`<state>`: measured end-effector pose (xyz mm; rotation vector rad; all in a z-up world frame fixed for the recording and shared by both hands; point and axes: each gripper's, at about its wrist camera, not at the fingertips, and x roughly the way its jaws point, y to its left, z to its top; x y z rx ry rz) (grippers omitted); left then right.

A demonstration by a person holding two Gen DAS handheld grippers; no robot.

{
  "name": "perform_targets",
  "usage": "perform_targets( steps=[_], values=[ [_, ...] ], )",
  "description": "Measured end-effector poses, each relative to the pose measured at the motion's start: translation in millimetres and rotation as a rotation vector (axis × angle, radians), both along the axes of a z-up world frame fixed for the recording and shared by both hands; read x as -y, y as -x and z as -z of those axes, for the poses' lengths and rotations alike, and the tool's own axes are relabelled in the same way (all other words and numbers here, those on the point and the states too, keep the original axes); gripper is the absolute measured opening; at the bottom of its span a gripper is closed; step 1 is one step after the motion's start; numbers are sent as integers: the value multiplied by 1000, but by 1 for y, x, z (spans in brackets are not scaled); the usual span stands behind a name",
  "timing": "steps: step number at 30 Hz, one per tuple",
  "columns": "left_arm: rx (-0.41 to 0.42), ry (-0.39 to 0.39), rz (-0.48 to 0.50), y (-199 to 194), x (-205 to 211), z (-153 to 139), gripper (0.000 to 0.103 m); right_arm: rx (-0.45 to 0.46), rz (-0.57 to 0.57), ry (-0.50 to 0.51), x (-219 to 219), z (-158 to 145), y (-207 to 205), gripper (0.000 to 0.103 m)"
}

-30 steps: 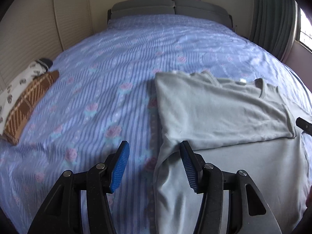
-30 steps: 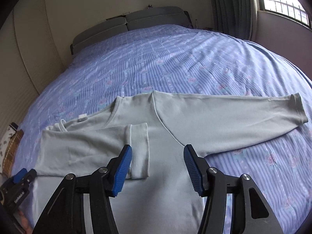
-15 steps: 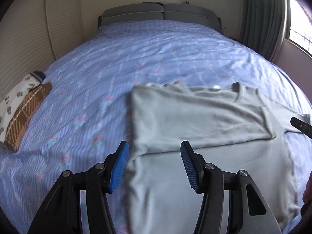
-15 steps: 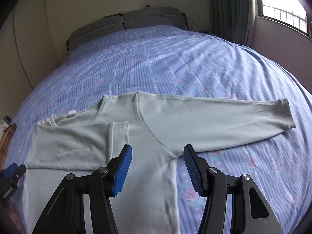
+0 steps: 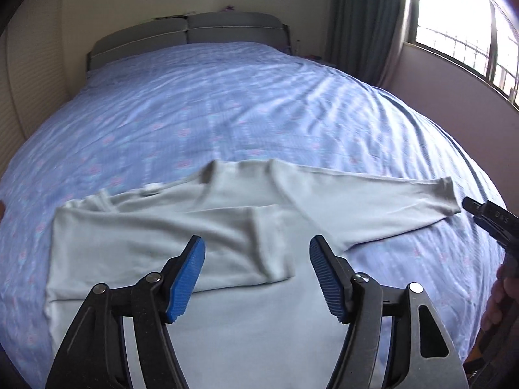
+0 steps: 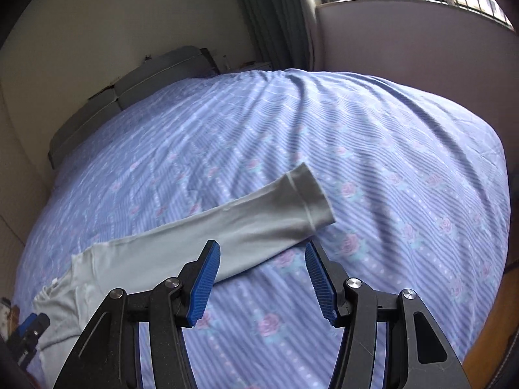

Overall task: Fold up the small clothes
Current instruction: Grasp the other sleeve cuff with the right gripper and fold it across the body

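Grey long-sleeved shirt (image 5: 227,233) lies flat on the blue floral bed (image 5: 227,113), one sleeve folded across its chest. Left claw (image 5: 258,278) hangs above it, jaws opening, nothing between them. Right claw (image 6: 262,283) gapes empty beside the outstretched sleeve (image 6: 259,220).

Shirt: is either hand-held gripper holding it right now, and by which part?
Nothing is held. The left hand-held gripper is opening above the shirt, empty; the right hand-held gripper stands open near the outstretched sleeve.
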<state>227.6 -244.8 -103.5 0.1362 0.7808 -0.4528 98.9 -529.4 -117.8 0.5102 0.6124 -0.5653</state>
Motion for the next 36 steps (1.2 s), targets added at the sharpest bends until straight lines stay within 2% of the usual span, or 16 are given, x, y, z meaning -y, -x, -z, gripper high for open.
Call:
perform_targets(
  steps=[5, 8, 12, 16, 19, 20, 21, 24, 29, 36],
  values=[
    [3, -1, 2, -2, 35, -1, 84, 23, 25, -113, 42, 19, -2, 56],
    [-3, 0, 1, -5, 45, -1, 85, 34, 33, -148, 55, 28, -5, 54],
    [-5, -15, 4, -6, 56, 2, 85, 43, 48, -196, 70, 44, -9, 45],
    [-5, -19, 6, -6, 59, 3, 86, 61, 64, -232, 80, 57, -11, 43],
    [-5, -24, 11, -5, 58, 3, 86, 94, 57, -257, 84, 60, -10, 28],
    [-3, -26, 12, -5, 56, 2, 86, 105, 51, -266, 85, 60, -11, 16],
    [-1, -27, 11, -4, 55, 1, 86, 113, 46, -272, 85, 59, -11, 13],
    [8, -23, 2, -4, 44, -2, 86, 139, 44, -246, 82, 49, -10, 11],
    [29, -23, -36, -5, 8, -14, 86, 173, -5, -135, 53, 13, -20, 11],
    [57, 4, -171, -15, -79, -38, 86, 219, -198, -31, -39, -42, -68, 11]
  ],
)
